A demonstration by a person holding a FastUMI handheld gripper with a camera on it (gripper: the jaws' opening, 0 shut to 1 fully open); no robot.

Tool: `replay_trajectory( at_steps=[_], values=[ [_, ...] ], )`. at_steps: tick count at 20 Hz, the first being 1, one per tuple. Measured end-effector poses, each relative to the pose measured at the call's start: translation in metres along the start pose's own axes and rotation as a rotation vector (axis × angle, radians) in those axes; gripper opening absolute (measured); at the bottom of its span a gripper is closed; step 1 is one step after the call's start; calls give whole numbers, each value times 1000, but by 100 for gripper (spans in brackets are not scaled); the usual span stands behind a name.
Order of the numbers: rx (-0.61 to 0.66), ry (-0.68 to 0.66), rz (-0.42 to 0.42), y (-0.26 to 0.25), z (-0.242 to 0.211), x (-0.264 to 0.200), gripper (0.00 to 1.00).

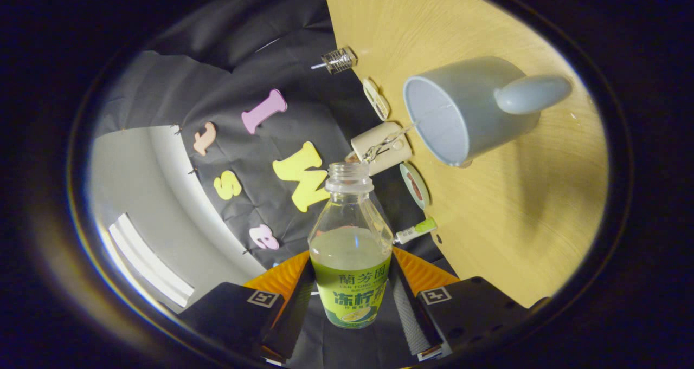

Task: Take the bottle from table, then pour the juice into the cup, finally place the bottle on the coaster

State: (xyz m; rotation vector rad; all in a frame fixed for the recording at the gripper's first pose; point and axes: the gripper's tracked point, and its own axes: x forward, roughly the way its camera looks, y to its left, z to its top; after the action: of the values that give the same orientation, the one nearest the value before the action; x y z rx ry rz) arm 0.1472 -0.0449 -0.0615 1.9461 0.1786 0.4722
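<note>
Gripper view: gripper [351, 298] fingers clamp the clear plastic juice bottle with green label [351, 250] between them, rolled sideways. Its open neck points toward the grey ceramic cup [466, 109] mouth, just beyond to the right; liquid streams across.

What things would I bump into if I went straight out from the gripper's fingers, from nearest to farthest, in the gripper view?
gripper, its fingers clamped on the bottle → the bottle's open mouth with juice streaming out → grey cup on the wooden table.
</note>
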Motion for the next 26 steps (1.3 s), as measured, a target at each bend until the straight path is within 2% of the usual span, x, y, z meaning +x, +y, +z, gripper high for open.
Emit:
replay_trajectory(
  at_steps=[4,9,17,22,26],
  values=[
    [42,1,16,0,0,-1,79],
    [29,38,12,2,-5,-1,79],
    [107,71,10,-2,-11,-8,79],
    [140,63,67,8,-3,-16,79],
    [148,68,76,7,-5,-15,79]
  ],
)
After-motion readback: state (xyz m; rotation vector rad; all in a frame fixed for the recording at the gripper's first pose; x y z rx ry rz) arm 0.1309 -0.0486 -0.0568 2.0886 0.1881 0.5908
